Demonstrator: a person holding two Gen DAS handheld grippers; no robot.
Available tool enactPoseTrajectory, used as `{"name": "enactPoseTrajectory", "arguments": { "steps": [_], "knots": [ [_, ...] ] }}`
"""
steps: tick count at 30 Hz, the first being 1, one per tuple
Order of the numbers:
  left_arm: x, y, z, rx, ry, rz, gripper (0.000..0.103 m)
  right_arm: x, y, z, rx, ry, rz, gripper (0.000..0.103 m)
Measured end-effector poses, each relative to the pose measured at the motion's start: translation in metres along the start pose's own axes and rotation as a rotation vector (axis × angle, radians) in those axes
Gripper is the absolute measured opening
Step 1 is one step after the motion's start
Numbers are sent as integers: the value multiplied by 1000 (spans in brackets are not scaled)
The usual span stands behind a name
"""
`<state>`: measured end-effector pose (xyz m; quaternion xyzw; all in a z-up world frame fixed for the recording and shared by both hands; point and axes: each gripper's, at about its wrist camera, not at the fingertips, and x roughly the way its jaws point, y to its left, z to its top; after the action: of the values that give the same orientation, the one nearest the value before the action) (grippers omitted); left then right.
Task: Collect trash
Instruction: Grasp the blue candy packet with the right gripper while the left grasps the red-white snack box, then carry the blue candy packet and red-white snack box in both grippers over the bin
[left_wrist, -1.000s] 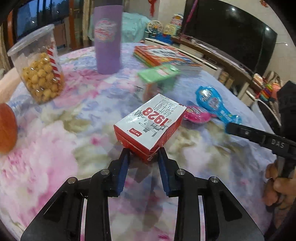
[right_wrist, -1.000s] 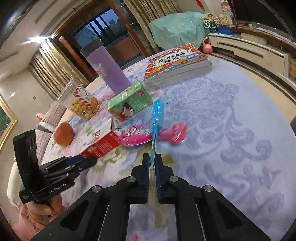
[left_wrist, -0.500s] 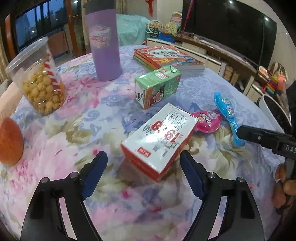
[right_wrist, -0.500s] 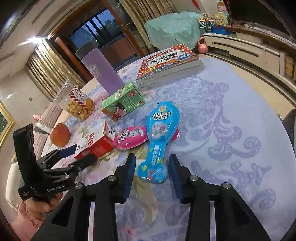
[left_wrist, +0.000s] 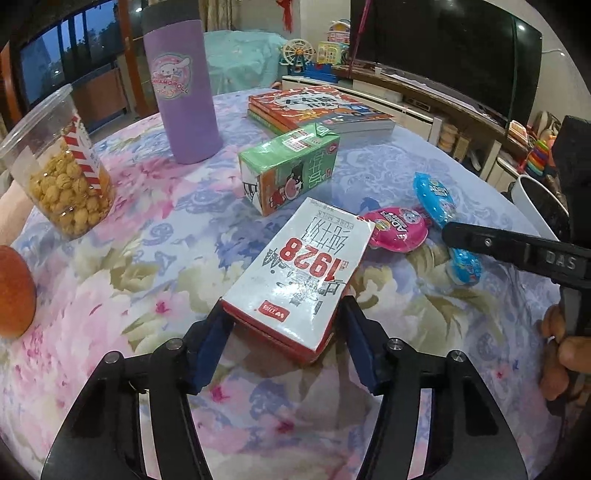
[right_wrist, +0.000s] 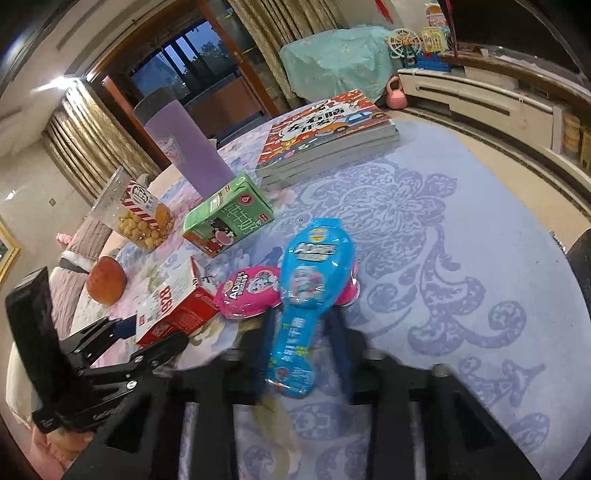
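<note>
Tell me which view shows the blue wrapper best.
Right wrist: the blue wrapper lies full length, label up, between the right tongs. Left wrist shows only its two ends, its middle hidden behind a tong finger.

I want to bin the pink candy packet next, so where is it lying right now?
The pink candy packet lies flat on the tablecloth, between the red-and-white milk carton and the blue packet, whose edge overlaps it in the right wrist view.

A: Where does the left wrist view look from?
B: Low and close behind the left gripper (left_wrist: 284, 328), facing the milk carton (left_wrist: 299, 273) just ahead.
A: And the right?
B: Close behind the right gripper (right_wrist: 301, 325), facing the blue packet (right_wrist: 314, 288). Both share carton, packet and books (right_wrist: 325, 136).
</note>
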<state>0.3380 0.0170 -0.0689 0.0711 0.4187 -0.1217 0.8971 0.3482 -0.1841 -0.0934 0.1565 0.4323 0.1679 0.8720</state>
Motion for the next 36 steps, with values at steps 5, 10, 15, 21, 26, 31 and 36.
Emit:
{"name": "enactPoseTrajectory", "arguments": {
  "steps": [5,10,15,21,26,31,36],
  "knots": [
    [-12,-2,-9,-48,-5,13,57,-16,-2,-7,-1,-22,19,7],
    [-31,-6,-20,-105,-24,4,57,-40,-6,-17,4,-43,33,5],
    [-54,-19,-30,-125,-57,-13,56,-62,-10,-30,4,-61,40,4],
    [-68,-42,-37,-136,-68,-54,56,-92,-21,-45,15,-88,23,4],
    [-72,-62,-43,-133,-65,-79,56,-98,-24,-58,-2,-61,-6,4],
    [-74,-69,-49,-145,-47,-90,56,-101,-28,-66,2,-54,-5,4],
    [-82,-85,-49,-121,-52,-97,56,-121,-37,-68,24,-89,-3,4]
  ]
}}
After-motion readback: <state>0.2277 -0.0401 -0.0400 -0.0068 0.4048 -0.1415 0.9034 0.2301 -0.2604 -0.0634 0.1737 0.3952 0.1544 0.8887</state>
